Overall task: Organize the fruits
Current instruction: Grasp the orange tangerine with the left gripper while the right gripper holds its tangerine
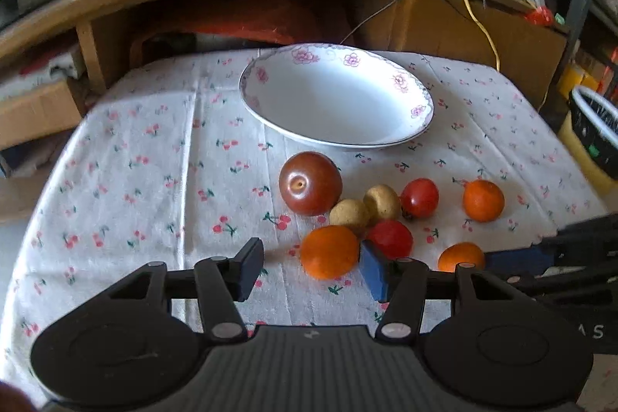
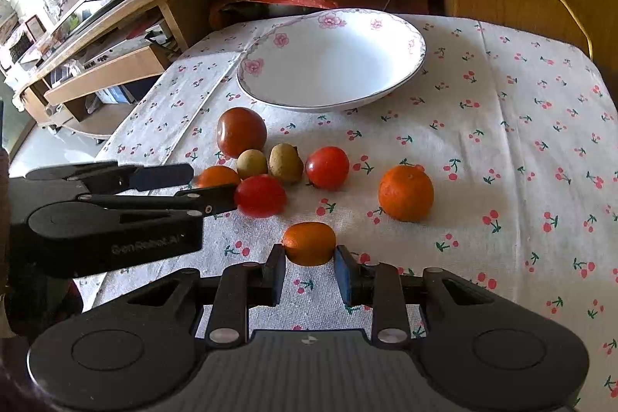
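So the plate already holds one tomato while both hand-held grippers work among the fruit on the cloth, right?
Not quite: the plate holds nothing, as the right wrist view shows. Both hand-held grippers, left and right, are among the fruit on the cloth.

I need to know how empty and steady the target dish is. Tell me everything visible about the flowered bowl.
The bowl is a wide, shallow white dish, glossy like glazed ceramic, with pink flowers and a thin grey scroll line round its rim. It holds nothing. It sits upright on the cherry-print cloth at the far side, beyond the fruit. No fruit and neither gripper touches it; the big dark red tomato lies nearest, apart from it.
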